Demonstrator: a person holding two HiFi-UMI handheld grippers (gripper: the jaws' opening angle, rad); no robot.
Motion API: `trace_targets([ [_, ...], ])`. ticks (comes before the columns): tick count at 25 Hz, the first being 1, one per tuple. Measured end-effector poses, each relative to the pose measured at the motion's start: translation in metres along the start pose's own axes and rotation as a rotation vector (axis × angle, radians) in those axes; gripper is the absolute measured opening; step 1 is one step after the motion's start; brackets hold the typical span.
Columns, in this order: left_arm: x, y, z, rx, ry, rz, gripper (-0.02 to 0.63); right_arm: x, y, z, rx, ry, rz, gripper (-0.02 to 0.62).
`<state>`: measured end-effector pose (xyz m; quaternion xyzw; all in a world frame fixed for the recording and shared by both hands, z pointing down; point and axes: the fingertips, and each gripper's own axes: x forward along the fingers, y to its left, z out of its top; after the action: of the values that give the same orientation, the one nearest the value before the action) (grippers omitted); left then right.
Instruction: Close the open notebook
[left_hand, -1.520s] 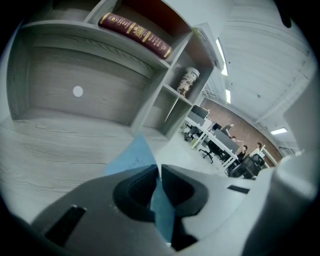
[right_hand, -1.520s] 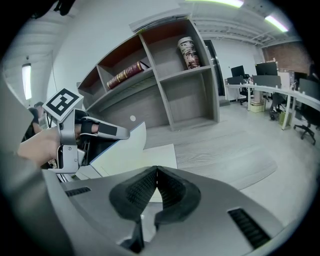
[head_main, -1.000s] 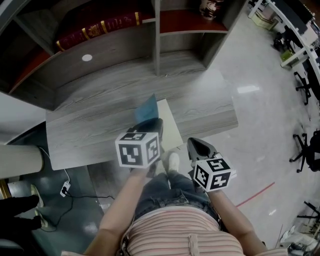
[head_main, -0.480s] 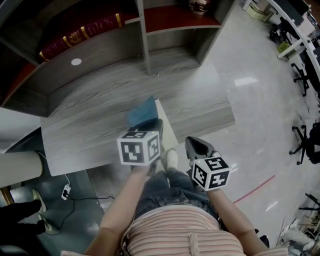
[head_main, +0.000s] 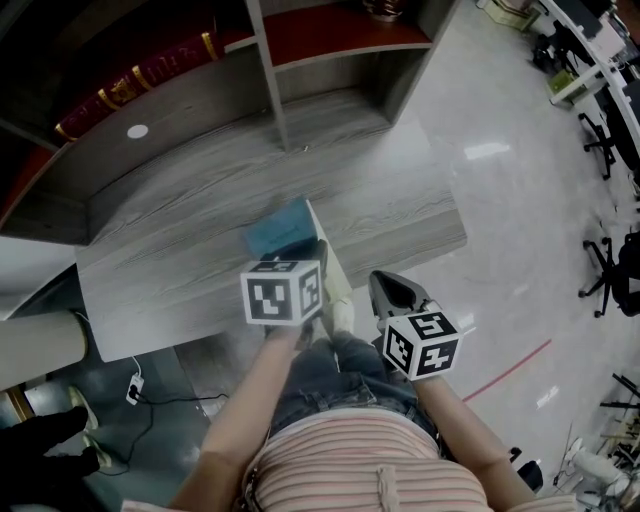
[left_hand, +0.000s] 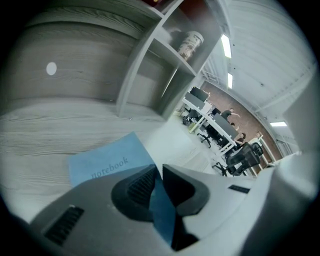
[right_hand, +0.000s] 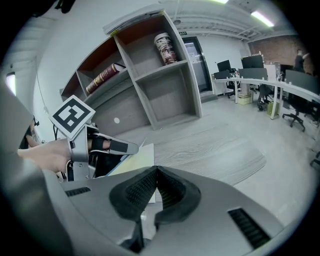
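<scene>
A thin, blue-covered paper notebook (head_main: 280, 226) lies open on the pale grey wood-grain counter (head_main: 170, 265), close to its near edge and about midway along it. The left claw (head_main: 316, 248) is clamped on the edge of the blue cover. The left gripper view shows that cover pinched between the two dark ribbed pads (left_hand: 136, 187), with the word "notebook" readable on it beyond them. The cover stands tilted up off the cream page (head_main: 335, 265), which lies flat on the counter to its right. The right claw (head_main: 384, 287) hangs just off the counter's near edge, right of the notebook, its jaws pressed together with nothing between them. At the far side of the counter stands a grey open shelf unit with red-brown boards (head_main: 330, 60). It holds a dark red book with gold bands (head_main: 130, 85) on the left and a patterned cylindrical jar (right_hand: 165, 48) on the right.
</scene>
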<state>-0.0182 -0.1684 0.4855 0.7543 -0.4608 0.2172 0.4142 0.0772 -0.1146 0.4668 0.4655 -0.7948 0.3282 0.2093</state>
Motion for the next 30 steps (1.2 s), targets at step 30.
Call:
trace_targets([
  [30, 0.047, 0.008, -0.031, 0.018, 0.15, 0.03, 0.065, 0.01, -0.019, -0.006, 0.048, 0.048, -0.019, 0.009],
])
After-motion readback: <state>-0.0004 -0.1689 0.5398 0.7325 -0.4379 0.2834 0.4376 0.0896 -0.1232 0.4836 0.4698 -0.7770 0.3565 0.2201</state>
